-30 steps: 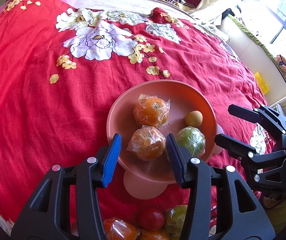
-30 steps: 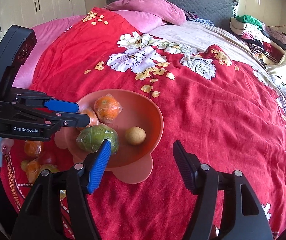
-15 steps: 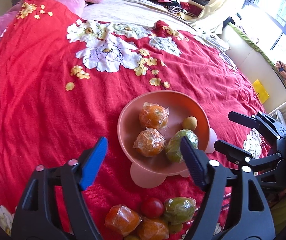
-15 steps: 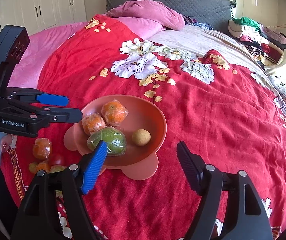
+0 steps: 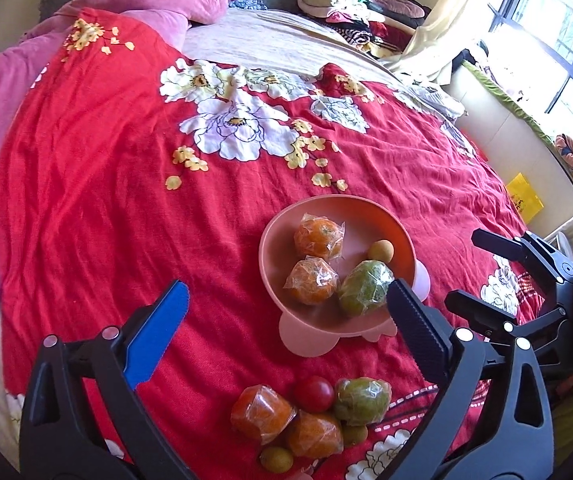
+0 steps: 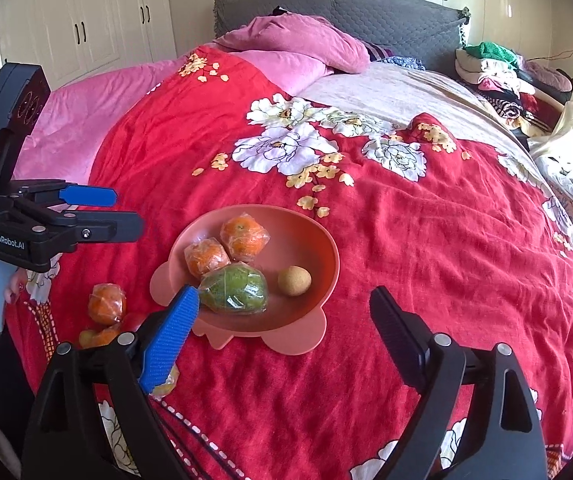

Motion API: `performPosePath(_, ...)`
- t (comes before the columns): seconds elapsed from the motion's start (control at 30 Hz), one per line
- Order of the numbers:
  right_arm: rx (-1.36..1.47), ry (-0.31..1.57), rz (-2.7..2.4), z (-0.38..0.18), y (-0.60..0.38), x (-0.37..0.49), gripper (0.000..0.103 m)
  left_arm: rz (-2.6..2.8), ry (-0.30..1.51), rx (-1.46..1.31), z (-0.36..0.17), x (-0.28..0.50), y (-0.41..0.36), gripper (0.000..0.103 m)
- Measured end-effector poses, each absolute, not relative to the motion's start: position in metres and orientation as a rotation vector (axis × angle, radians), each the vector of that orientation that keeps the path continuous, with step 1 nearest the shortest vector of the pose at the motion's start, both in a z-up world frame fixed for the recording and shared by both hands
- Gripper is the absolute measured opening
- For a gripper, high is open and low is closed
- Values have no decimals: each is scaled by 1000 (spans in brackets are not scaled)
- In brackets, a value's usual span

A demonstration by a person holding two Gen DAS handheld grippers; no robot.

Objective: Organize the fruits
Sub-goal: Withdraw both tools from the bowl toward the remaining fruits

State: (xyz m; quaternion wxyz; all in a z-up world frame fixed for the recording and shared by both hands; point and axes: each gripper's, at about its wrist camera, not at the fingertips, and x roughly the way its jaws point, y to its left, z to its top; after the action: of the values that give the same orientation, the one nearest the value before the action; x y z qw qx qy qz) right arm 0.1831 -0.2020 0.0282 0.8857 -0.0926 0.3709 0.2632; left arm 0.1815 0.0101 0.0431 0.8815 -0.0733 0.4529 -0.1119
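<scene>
Your landmark is the salmon-pink plastic bowl with scalloped feet [image 6: 314,240], and it sits on the largest thing here, the bed with the red floral quilt [image 5: 86,200], toward its near edge. Beyond the bowl, at the head of the bed, lies a crumpled pink velvet pillow [image 6: 306,40]. Your left claw [image 5: 286,328] hangs over the quilt on the near side of the bowl, its jaws opening wide with nothing clamped between them; its black finger crosses in front of the bowl's near rim. Your right claw [image 6: 282,328] hangs just near of the bowl as well, its jaws also opening and gripping nothing, the blue pad overlapping the bowl's near left rim. Inside the bowl you have a green fruit in clear plastic wrap [image 6: 234,290] at the near side, two plastic-wrapped oranges [image 6: 244,238] touching it behind, and a small round tan fruit [image 6: 294,280] lying apart to the right of the green one. Outside the bowl, on the quilt near of it, waits a loose heap: wrapped oranges [image 5: 262,412], another wrapped green fruit [image 5: 360,400], a small red tomato [image 5: 313,393] between them, and a small yellow-green fruit [image 5: 276,458] at the nearest edge of the heap.
</scene>
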Motion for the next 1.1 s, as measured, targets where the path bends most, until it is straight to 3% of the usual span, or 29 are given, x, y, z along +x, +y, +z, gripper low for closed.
performPosePath(1.1,-212,771,620,32,-186,138,91,-187,928,-143,50,124,31,93)
